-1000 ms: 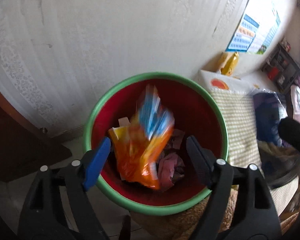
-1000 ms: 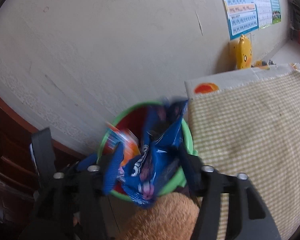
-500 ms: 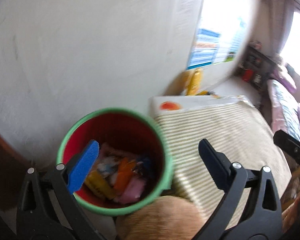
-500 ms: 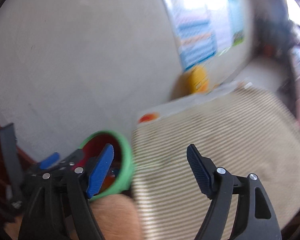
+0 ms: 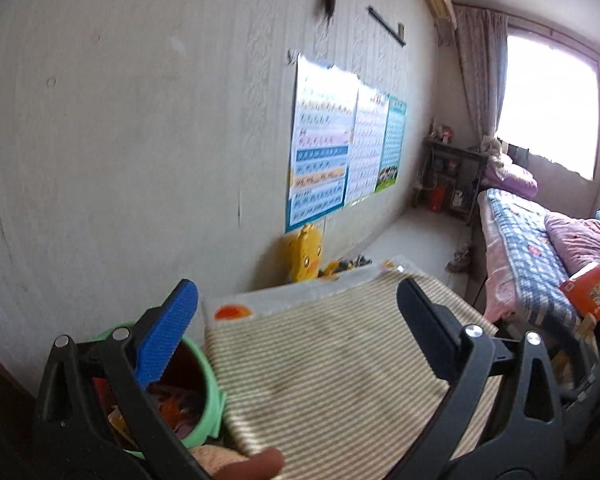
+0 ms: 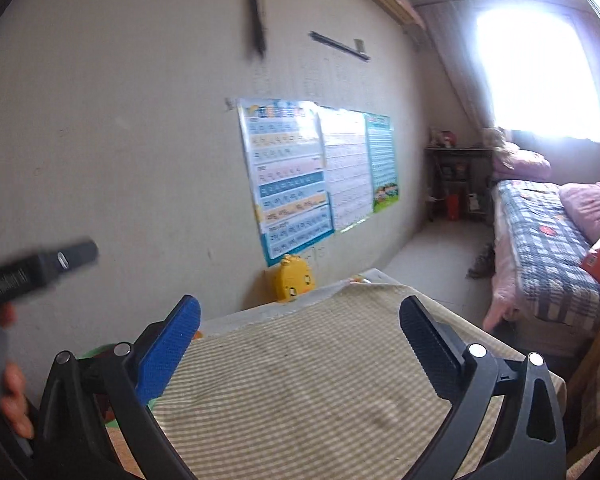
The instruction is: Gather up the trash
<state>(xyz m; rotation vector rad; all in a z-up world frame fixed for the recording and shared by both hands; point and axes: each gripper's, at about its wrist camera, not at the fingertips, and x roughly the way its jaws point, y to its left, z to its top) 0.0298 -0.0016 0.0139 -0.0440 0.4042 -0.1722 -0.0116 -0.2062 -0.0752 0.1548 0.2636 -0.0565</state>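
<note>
- Green-rimmed bin (image 5: 210, 394) is sitting low beside the striped cloth (image 5: 324, 368), wrappers (image 5: 172, 404) showing inside.
- Left gripper (image 5: 296, 320) and right gripper (image 6: 300, 324) are both gaping wide, carrying nothing.
- Swinging blind near the rim is risking tipping the bin.

Home bedroom; quilted bed (image 5: 528, 252), wall charts (image 6: 292, 180), curtained window (image 5: 548, 100)

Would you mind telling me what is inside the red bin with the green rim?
Inside the bin, orange and pinkish wrappers show. The left gripper, open, covers much of the opening, so the rest stays hidden.
</note>
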